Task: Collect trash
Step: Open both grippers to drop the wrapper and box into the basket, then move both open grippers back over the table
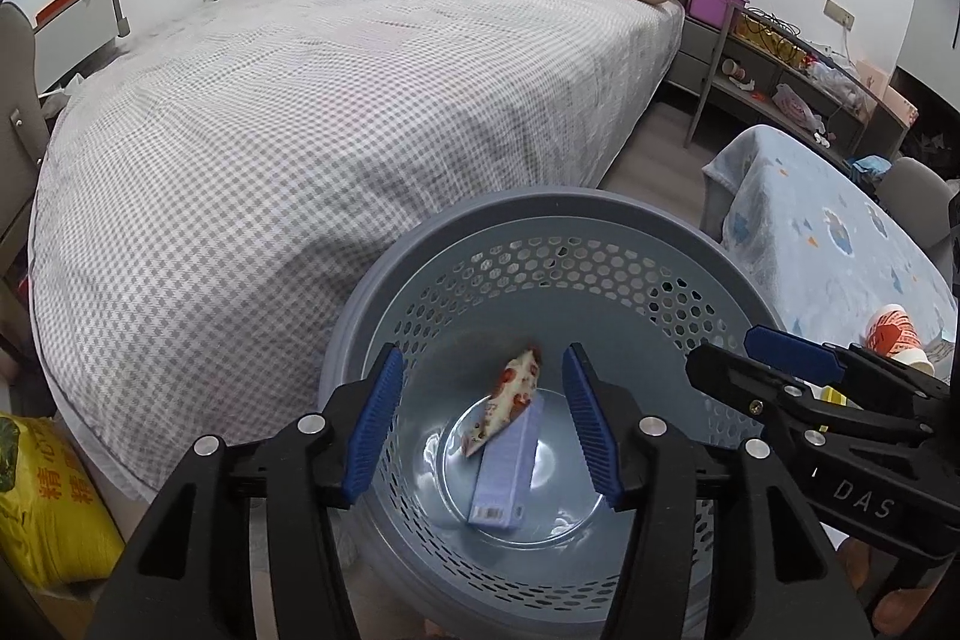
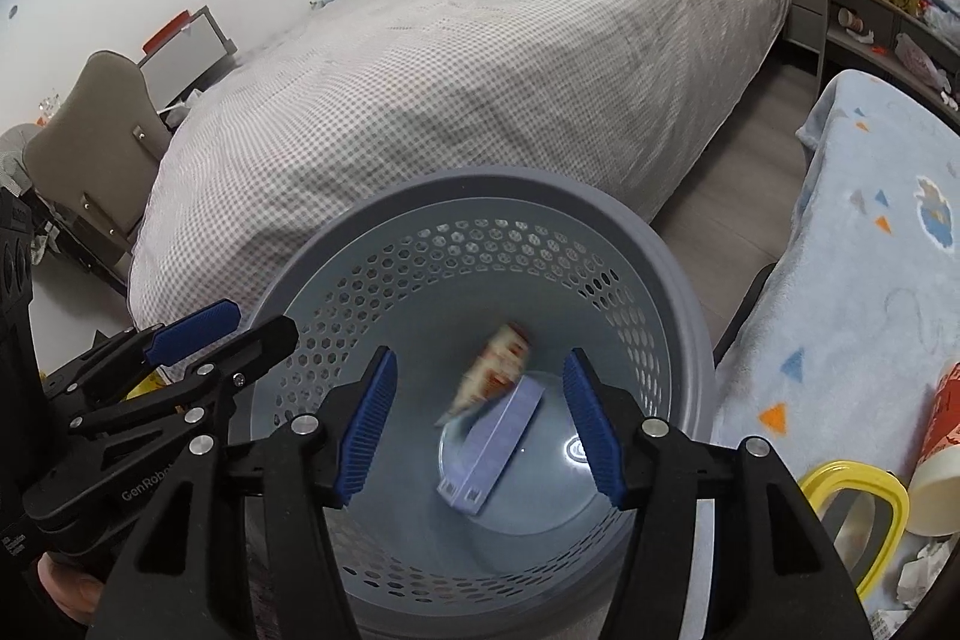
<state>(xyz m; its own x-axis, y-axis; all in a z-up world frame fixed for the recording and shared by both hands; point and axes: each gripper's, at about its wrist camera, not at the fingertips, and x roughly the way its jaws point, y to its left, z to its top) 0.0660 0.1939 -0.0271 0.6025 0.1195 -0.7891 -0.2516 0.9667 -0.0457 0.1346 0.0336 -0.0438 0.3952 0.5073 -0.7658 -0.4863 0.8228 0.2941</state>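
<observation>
Bed [image 1: 336, 112] behind bin [image 1: 564, 214]; cup [image 2: 942, 454], lid [image 2: 864, 484] on rt.

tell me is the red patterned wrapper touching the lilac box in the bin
Touching. In the left wrist view the wrapper lies with its lower edge overlapping the top of the box on the basket floor.

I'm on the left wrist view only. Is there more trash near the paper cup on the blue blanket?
Observer: Yes, crumpled white paper lies just in front of the cup.
Operator: What's the yellow bit beside it?
Observer: It looks like a yellow-rimmed lid, lying flat next to the cup.
Operator: Are the right tongs carrying anything?
Observer: No, the right tongs are open and empty above the basket.
</observation>
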